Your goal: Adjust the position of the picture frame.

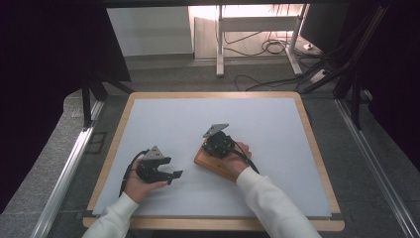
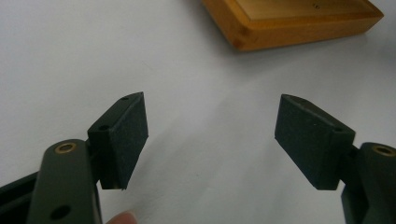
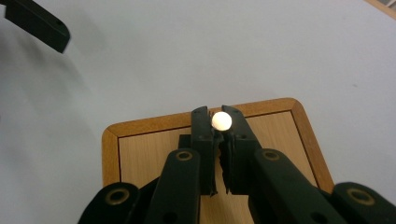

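Observation:
A small wooden tray with a raised rim lies near the middle of the white mat. My right gripper hangs over it, shut on a small white ball pinched at the jaw tips above the tray's far edge. To the left, my left gripper rests low over the mat, open, with nothing between its pads. A corner of the tray lies ahead of it, apart from the jaws.
The white mat covers a wooden-edged table. Beyond the far edge are desk legs and cables on the floor. Metal rails run along both sides. One jaw of the left gripper pokes into the right gripper view.

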Demonstrator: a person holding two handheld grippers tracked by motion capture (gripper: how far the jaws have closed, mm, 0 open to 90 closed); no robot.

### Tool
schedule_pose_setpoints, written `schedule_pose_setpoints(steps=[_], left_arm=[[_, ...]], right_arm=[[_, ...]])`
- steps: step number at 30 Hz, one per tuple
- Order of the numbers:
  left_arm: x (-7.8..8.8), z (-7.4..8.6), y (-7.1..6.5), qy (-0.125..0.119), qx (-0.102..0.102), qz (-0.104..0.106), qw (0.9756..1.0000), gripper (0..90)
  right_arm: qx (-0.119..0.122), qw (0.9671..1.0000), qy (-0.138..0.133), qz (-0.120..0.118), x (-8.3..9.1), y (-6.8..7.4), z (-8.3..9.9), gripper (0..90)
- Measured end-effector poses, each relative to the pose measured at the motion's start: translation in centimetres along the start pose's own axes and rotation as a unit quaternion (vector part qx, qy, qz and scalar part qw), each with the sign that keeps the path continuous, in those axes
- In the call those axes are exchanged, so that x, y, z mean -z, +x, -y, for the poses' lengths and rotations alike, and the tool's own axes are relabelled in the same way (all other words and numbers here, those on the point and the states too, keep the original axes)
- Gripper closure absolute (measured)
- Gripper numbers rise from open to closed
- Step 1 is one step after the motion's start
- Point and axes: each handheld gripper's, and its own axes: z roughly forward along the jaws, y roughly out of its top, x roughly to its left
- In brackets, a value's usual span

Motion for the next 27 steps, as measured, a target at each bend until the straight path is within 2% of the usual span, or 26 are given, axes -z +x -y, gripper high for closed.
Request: schedule_pose_setpoints(steps=[1,5,14,16,18,20,22,25,27], left_arm=[[0.0,0.0,0.0,0.000,0.000,0.000,1.0000,25.5],[0.0,0.0,0.1,-0.001,0.002,0.000,1.0000,25.5],[0.1,0.1,0.1,-0.003,0.003,0.000,1.0000,25.5],[0.1,0.1,0.1,-0.001,0.001,-0.001,1.0000,25.5],[0.1,0.1,0.1,-0.001,0.001,-0.001,1.0000,25.5],[0.1,0.1,0.1,-0.001,0.000,-0.001,1.0000,25.5],[0.1,0.0,0.1,-0.001,0.001,-0.001,1.0000,25.5],[0.1,0.0,0.1,-0.001,0.000,-0.001,1.0000,25.5],[0.1,0.0,0.1,-0.001,0.001,-0.002,1.0000,25.4]], right_arm=[[0.004,1.0000,0.000,-0.004,-0.5,0.5,-0.3,85.4],[0.008,0.9999,0.005,-0.008,-1.7,1.0,-0.6,85.4],[0.013,0.9998,0.006,-0.014,-2.6,1.1,-0.4,83.2],[0.009,0.9998,-0.009,-0.016,-2.3,0.9,-0.4,67.9],[0.009,0.9998,-0.016,-0.004,-1.7,0.8,-0.5,59.5],[-0.003,0.9994,-0.034,-0.005,-0.2,0.2,-0.3,47.0],[-0.007,0.9992,-0.038,-0.004,0.2,0.0,-0.2,45.9],[-0.029,0.9985,-0.047,0.002,2.4,-1.5,0.8,42.7],[-0.033,0.9983,-0.047,0.007,3.0,-1.9,1.1,42.7]])
